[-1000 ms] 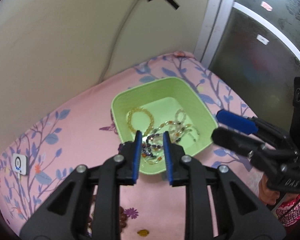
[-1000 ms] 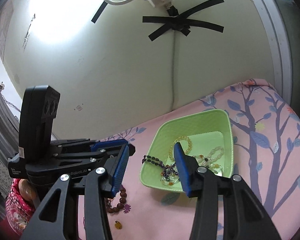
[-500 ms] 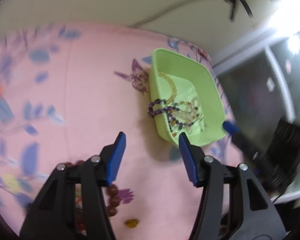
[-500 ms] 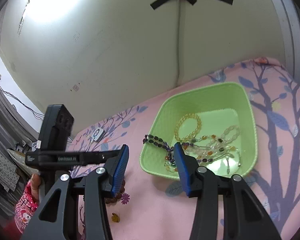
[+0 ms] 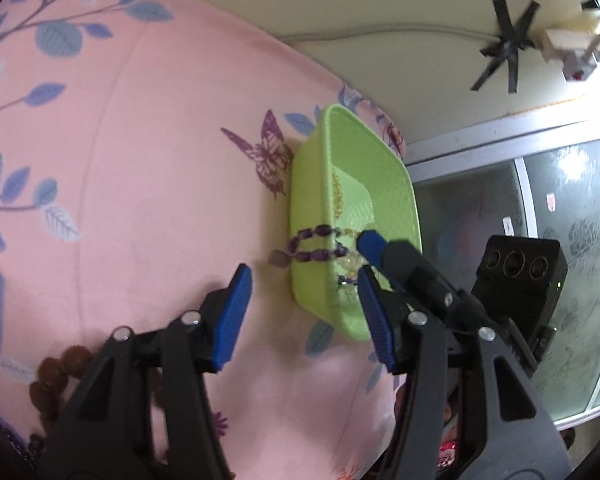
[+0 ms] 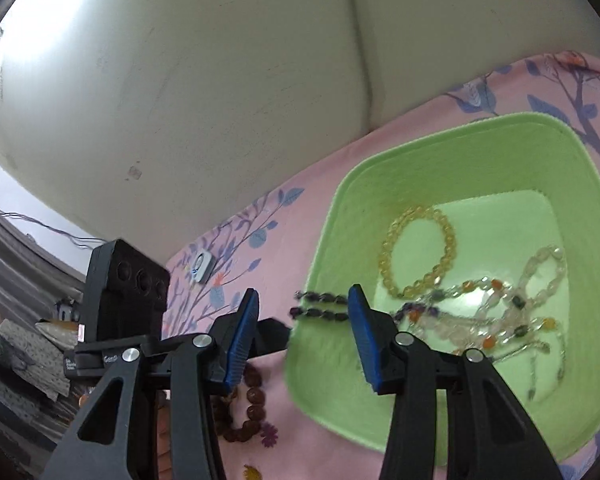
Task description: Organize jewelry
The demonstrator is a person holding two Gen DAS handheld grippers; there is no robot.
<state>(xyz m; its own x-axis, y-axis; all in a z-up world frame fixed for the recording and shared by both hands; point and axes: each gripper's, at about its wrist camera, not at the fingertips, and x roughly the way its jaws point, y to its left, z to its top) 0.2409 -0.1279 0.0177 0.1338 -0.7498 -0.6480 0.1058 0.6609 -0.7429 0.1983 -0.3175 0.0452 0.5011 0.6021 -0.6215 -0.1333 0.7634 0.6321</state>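
— Rolled and lowered since a second ago, the left hand-held gripper (image 5: 300, 312) is now spread, nothing pinched.
— And the right hand-held gripper (image 6: 302, 332)?
— Parted, empty; the purple bead strand (image 6: 320, 306) is draped over the green tray (image 6: 440, 148) rim.

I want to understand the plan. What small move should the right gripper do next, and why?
Probably ease the right gripper forward and down over the purple bead strand, then close. The strand hangs over the rim of the green tray, partly outside it, and the gripper's open fingers hold nothing and already frame it.
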